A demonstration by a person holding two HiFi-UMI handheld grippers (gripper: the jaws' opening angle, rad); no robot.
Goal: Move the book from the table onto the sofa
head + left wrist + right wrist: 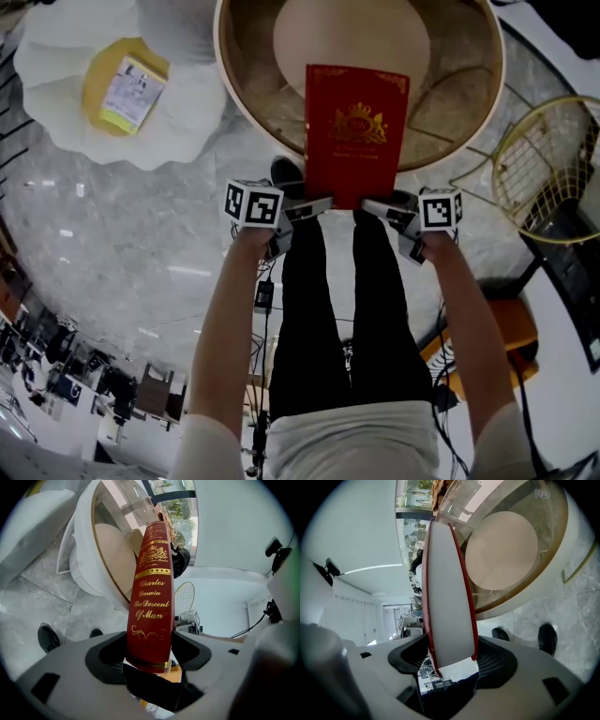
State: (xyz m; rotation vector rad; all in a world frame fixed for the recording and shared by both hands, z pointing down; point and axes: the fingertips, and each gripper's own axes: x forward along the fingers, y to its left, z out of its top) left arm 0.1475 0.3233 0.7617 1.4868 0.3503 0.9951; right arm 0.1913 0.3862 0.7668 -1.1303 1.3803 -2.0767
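**A:** What have the tongs got hold of?

**B:** The left gripper is clamped across the spine end of the book, one pad pressing on each cover. The right gripper is closed the same way on the page-edge side, a pad against each red board. Both grip the edge nearest the person.

**A:** And where is the book?

**B:** Its far part lies over the near rim of the round table. Its near edge sticks out past that rim, and that is where the jaws have it. I cannot tell whether the far end rests on the table.

**A:** How will it handle?

**B:** It looks like a thick hardback, so I would expect it to be stiff and fairly weighty, not fragile. Pinching across the closed covers should keep the pages shut. The red cover looks smooth, so it may be slick under the pads. With both grips at one end, the far end acts as a long lever and could sag or pivot.

**A:** Is there a better hold?

**B:** I would set the pads deeper onto the boards and keep both corners level.

**A:** Where does it go?

**B:** Probably to the sofa, if the white lobed seat left of the round table is it. A yellow packet lies on that seat.
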